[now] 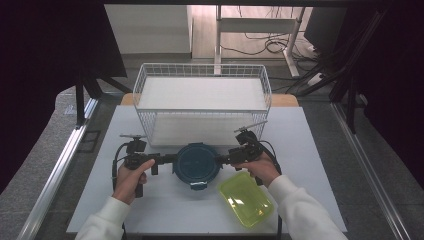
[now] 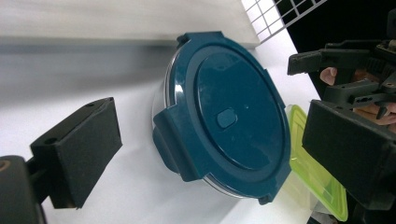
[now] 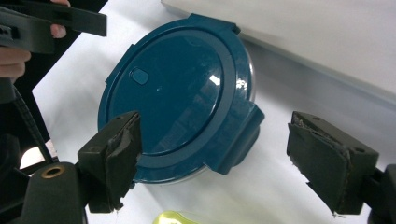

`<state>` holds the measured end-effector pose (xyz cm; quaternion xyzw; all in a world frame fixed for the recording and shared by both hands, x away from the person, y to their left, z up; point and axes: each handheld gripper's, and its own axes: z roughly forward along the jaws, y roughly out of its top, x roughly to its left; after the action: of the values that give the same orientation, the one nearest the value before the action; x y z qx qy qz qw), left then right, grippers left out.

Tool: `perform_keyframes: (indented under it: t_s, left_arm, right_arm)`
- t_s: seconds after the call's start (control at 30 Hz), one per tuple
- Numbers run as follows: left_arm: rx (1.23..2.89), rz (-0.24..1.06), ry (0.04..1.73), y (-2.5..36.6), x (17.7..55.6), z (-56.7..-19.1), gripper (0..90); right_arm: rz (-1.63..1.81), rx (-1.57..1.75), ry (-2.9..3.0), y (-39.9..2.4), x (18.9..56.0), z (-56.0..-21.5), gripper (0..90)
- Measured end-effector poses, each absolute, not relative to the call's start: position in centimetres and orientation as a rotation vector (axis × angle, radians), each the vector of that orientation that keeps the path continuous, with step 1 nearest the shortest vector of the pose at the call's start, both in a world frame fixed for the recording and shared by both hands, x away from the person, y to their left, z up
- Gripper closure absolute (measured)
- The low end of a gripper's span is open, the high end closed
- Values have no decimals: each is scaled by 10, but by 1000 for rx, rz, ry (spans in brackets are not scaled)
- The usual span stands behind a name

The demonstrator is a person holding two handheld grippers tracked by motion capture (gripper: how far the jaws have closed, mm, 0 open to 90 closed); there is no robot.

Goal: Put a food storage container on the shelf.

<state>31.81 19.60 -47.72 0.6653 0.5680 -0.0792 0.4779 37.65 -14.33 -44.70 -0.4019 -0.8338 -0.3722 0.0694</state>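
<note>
Round container [image 1: 197,162] with dark-blue clip lid sits on the tabletop [image 1: 310,150] at centre of the high view, just in front of the wire basket [image 1: 202,102]. Lid on, side flaps look folded down. Green lid [image 1: 246,199] lies flat at lower right of it, just beside, out of the working line.

Both claws come at the container level and from opposite sides, likely to bracket it for a two-sided lift or to work the flaps.

Left claw [image 1: 170,158]: at the container's left edge, jaws spread wide, nothing between the pads. In the left gripper view the near flap [image 2: 170,144] sits between the jaws, no contact.

Right claw [image 1: 222,160]: at the right edge, jaws also wide, holding nothing. In the right gripper view the flap [image 3: 238,135] lies between the pads, apart from both.

Forearms enter from bottom of frame, wrists turned inward, hands gripping the handles, white sleeves.
</note>
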Motion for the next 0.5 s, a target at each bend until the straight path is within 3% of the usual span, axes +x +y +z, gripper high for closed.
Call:
perform_keyframes:
  t_s: [0.5]
  left_arm:
    - [1607,-307,1427,187,325,-504,41]
  right_arm:
    - [-1051,-1299,-2395,-139,391,-469,160]
